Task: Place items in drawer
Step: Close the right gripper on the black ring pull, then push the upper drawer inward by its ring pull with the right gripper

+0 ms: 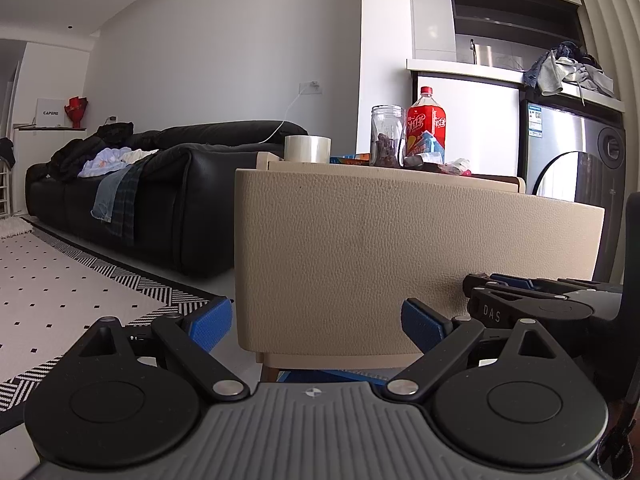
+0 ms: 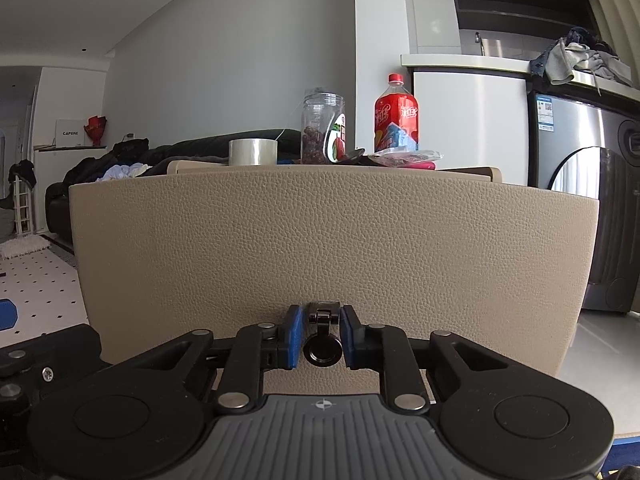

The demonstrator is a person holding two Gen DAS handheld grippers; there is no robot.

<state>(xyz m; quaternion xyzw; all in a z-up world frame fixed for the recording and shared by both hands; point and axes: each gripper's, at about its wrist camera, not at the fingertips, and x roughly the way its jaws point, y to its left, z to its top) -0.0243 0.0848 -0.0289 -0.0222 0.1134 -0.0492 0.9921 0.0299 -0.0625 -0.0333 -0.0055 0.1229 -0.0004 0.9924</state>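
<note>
A beige leather-textured drawer front (image 2: 332,240) fills the right wrist view, and its inside is hidden. My right gripper (image 2: 323,334) is shut on the black ring pull handle (image 2: 323,352) low on that front. My left gripper (image 1: 318,322) is open at the drawer front's (image 1: 400,248) lower left corner, with nothing between its blue pads (image 1: 212,320). On the cabinet top stand a roll of clear tape (image 2: 253,152), a glass jar (image 2: 323,130) with dark contents, a red drink bottle (image 2: 396,116) and a snack packet (image 2: 404,157).
A black sofa (image 1: 132,184) piled with clothes stands at the left, with a dotted rug (image 1: 60,280) in front. A steel washer (image 2: 592,216) and a white counter (image 2: 464,62) with clothes are at the right. The right gripper's body (image 1: 532,304) shows beside the left one.
</note>
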